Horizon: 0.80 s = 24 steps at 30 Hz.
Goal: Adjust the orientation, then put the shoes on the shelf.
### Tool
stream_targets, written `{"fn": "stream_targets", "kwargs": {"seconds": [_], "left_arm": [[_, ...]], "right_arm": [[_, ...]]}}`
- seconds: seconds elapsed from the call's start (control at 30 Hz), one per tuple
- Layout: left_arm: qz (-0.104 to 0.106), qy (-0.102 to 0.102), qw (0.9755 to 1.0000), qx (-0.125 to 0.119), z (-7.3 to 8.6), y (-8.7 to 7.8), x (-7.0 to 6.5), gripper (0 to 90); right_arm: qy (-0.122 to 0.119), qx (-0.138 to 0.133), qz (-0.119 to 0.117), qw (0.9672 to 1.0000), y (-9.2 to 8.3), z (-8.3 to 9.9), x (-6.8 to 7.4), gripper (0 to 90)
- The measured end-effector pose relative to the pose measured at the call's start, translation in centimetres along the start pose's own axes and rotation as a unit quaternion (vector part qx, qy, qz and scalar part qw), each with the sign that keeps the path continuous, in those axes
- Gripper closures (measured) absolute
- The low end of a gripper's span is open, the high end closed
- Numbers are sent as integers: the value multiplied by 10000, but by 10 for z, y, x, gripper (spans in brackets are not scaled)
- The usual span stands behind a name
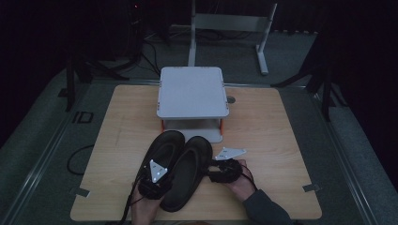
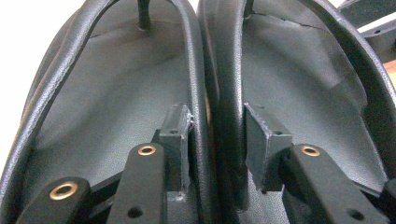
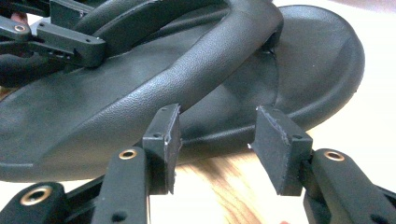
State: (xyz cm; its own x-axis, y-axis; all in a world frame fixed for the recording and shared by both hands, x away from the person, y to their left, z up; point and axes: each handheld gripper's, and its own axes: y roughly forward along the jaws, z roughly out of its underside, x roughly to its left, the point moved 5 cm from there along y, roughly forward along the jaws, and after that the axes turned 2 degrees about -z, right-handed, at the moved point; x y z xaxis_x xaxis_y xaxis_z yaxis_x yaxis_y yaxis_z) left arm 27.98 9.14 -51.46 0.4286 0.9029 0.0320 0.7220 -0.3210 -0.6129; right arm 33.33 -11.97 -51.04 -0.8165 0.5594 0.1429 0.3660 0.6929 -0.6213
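Black sandals (image 1: 180, 166) side by side, left gripper (image 2: 217, 140) clamping their adjoining straps, right gripper (image 3: 217, 140) apart.

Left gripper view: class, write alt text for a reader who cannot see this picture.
Two black sandals lie side by side, the left sandal and the right sandal, seen from close above. The left gripper straddles their two adjoining straps, one pad inside each sandal, close against the straps.

Grey stand (image 1: 192, 91) blocks table (image 1: 263, 140) behind sandals (image 1: 180, 166); bare wood left and right gives passage.
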Motion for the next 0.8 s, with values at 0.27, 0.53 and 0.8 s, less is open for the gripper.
{"fn": "stream_targets", "kwargs": {"seconds": [0.27,0.53,0.8], "left_arm": [[-71,120,9999,11,-2,3,-2,586],[-96,131,9999,19,-6,8,-2,598],[-77,139,9999,41,-7,9,-1,639]], "right_arm": [[3,7,-6,10000,0,0,0,499],[-6,-5,-8,10000,0,0,-1,495],[-8,-17,0,10000,-1,0,-1,495]]}}
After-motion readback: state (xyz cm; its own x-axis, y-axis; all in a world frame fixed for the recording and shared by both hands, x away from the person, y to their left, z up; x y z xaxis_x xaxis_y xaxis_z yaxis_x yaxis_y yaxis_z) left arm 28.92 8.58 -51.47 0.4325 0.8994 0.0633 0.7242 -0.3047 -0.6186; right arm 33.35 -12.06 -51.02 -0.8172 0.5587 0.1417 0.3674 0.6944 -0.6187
